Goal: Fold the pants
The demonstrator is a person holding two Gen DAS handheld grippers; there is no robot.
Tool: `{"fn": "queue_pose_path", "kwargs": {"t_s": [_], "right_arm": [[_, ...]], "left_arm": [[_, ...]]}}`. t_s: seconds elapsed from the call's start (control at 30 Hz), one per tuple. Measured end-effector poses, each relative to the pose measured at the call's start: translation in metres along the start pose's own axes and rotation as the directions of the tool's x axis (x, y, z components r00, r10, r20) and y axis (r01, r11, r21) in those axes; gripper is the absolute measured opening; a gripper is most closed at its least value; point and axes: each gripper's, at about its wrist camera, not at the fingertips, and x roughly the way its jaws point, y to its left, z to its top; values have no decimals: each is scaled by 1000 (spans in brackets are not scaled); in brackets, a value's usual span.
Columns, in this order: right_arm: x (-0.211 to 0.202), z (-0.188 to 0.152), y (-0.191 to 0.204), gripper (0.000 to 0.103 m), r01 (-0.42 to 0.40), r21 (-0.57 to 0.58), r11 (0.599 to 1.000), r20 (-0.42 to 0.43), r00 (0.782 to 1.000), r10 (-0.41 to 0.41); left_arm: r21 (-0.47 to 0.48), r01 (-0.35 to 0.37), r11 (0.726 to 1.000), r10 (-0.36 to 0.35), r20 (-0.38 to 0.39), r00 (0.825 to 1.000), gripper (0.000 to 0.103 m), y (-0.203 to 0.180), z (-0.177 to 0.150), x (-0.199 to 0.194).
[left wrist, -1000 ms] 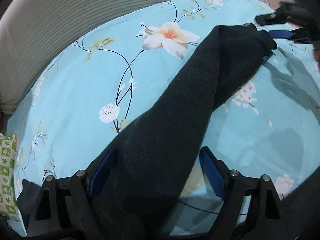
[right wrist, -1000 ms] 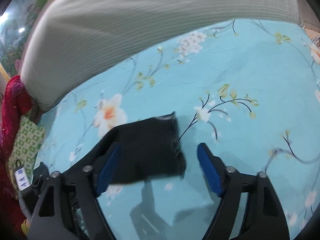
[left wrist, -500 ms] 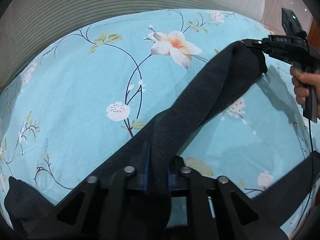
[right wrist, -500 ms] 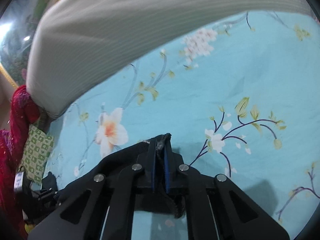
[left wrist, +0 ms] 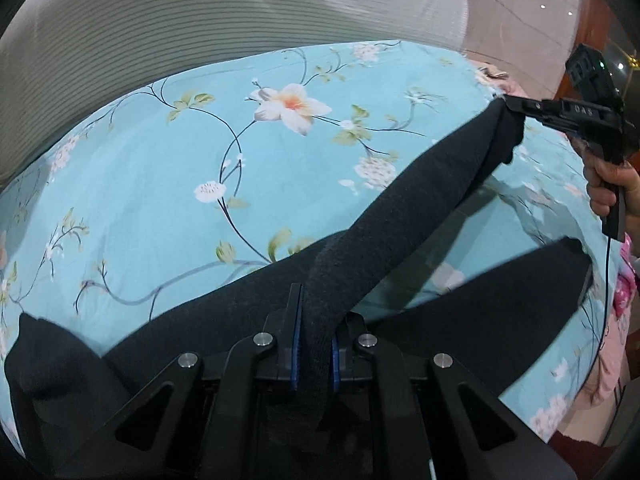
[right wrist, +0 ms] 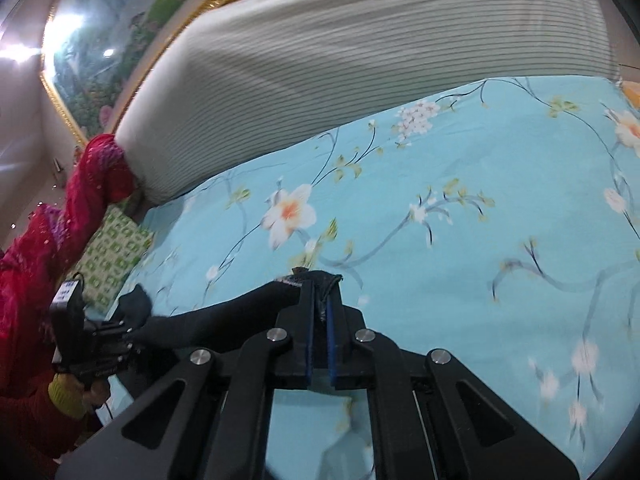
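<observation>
Left wrist view: left gripper [left wrist: 314, 344] and right gripper [left wrist: 508, 105], wide a second ago, now clamp pants [left wrist: 420, 200]; one leg lifted off floral sheet [left wrist: 160, 184], stretched between; fold can start

- The right gripper [right wrist: 319, 304] pinches the hem of the dark pants [right wrist: 224, 320] between its blue pads [right wrist: 307, 340].
- The leg stretches left to the left gripper [right wrist: 132, 334], clamped on it.
- Below lies a blue floral sheet [right wrist: 460, 248], with a striped pillow [right wrist: 340, 68] behind.
</observation>
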Motion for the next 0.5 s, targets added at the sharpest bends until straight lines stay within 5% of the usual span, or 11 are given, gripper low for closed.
{"fn": "queue_pose_path", "kwargs": {"t_s": [0.5], "right_arm": [[-78, -113, 36, 3, 18, -57, 998, 27, 1000, -16]], "left_arm": [[47, 46, 998, -49, 54, 997, 9, -20, -68, -31]]}}
